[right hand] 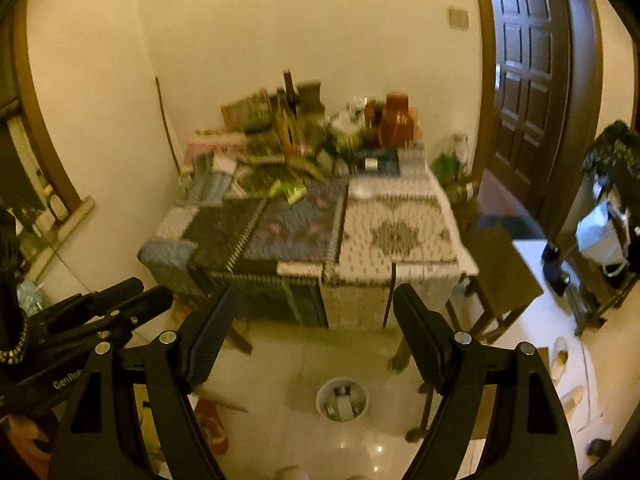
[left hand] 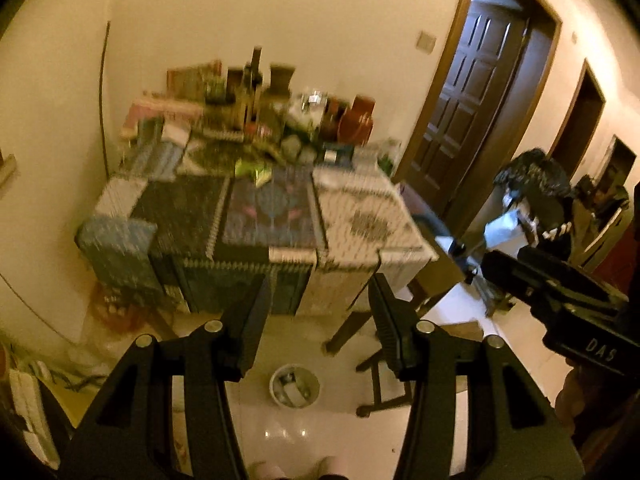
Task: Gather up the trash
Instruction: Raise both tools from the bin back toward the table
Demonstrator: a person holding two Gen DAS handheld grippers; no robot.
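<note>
A small white trash bin (left hand: 295, 386) stands on the pale floor in front of the table, with some scraps inside; the right wrist view shows the bin (right hand: 341, 399) too. A green wrapper (left hand: 256, 170) lies on the patchwork tablecloth (left hand: 360, 208) near the far clutter, and the same wrapper (right hand: 290, 190) appears in the right wrist view. My left gripper (left hand: 320, 304) hangs high above the floor, open and empty. My right gripper (right hand: 316, 320) is beside it, open wider and also empty. Each gripper shows in the other's view: right gripper (left hand: 504, 258), left gripper (right hand: 148, 294).
Bottles, boxes, jars and a red-brown pot (right hand: 396, 122) crowd the table's far end by the wall. A wooden chair (right hand: 504, 272) stands at the table's right side. A dark door (right hand: 528, 60), a rack with bags (right hand: 600, 240) and slippers (right hand: 560, 354) lie to the right.
</note>
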